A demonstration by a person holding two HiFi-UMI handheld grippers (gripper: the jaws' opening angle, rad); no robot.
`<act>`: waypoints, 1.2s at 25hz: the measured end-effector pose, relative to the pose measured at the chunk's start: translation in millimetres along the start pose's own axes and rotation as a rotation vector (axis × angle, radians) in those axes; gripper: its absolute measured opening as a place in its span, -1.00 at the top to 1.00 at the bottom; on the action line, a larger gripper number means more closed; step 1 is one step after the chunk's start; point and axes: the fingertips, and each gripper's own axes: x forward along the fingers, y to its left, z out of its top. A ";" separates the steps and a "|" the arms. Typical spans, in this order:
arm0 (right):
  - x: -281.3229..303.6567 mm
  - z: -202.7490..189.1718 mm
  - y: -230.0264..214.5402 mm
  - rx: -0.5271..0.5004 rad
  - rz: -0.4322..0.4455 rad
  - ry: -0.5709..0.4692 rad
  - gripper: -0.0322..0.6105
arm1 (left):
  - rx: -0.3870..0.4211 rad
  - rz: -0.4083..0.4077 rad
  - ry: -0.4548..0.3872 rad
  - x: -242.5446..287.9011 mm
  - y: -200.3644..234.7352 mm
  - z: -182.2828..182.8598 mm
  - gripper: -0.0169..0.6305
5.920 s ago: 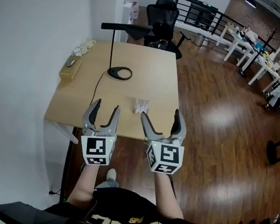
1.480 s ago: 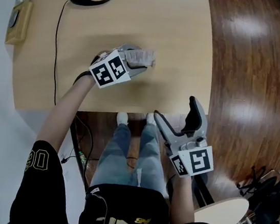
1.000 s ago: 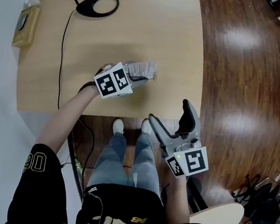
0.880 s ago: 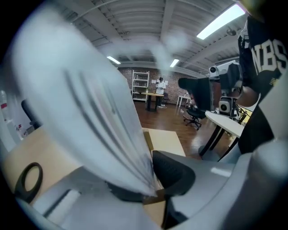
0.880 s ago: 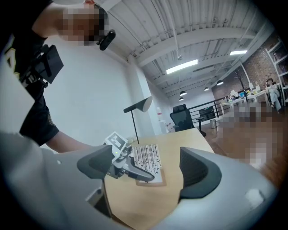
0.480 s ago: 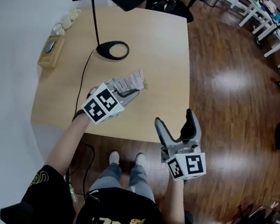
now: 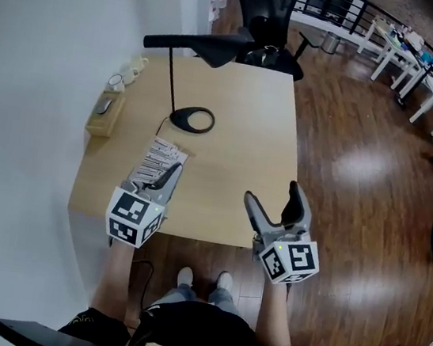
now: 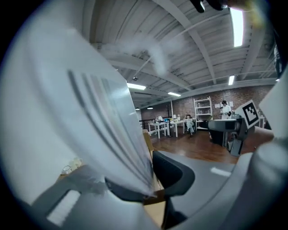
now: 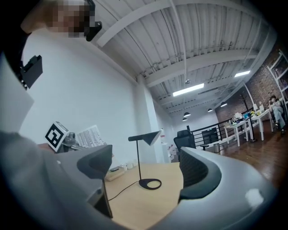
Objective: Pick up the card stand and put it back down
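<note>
A: The left hand-held gripper (image 7: 166,176) is clamped tight on the card stand (image 7: 157,160), pinching the end nearest the person between its pads.

B: And where is the stand relative to the surface (image 7: 244,148)?

A: It is over the left front part and looks to be held clear of the wood. The right gripper view shows it up against the wall, higher than the lamp base (image 7: 193,118).

B: Which way does it run from the jaws?

A: Its long axis carries on out past the jaw tips, away from the person and tilted upward, with the printed face toward the head camera. So the stand lies ahead of and above the gripper, not beneath it.

B: Then what does setting it down call for?

A: I judge the left wrist has to level the stand and then lower it. I cannot tell which end is its base. The bare patch below, between the front edge and the lamp base, seems roomy enough.

B: What about the other hand?

A: The right hand-held gripper (image 7: 274,196) hangs at the front edge, well apart to the right, with its jaws spread and nothing between them. The left hand is plainly the nearer one, and it alone carries the stand.
</note>
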 end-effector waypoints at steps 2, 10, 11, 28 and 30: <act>5.0 7.8 7.2 -0.013 0.005 -0.015 -0.57 | -0.004 0.060 -0.061 -17.5 5.0 11.9 0.73; 15.0 22.8 22.7 -0.128 -0.072 -0.009 -0.57 | -0.010 0.234 -0.227 -53.9 5.9 34.7 0.74; 15.7 23.1 23.1 -0.151 -0.085 -0.002 -0.57 | -0.007 0.247 -0.244 -55.9 4.7 36.1 0.74; 40.6 12.8 25.2 -0.153 -0.095 0.052 -0.57 | 0.100 0.195 -0.270 -41.6 -17.3 39.1 0.75; 42.3 12.6 24.8 -0.149 -0.093 0.052 -0.57 | 0.097 0.196 -0.265 -40.5 -15.1 37.6 0.75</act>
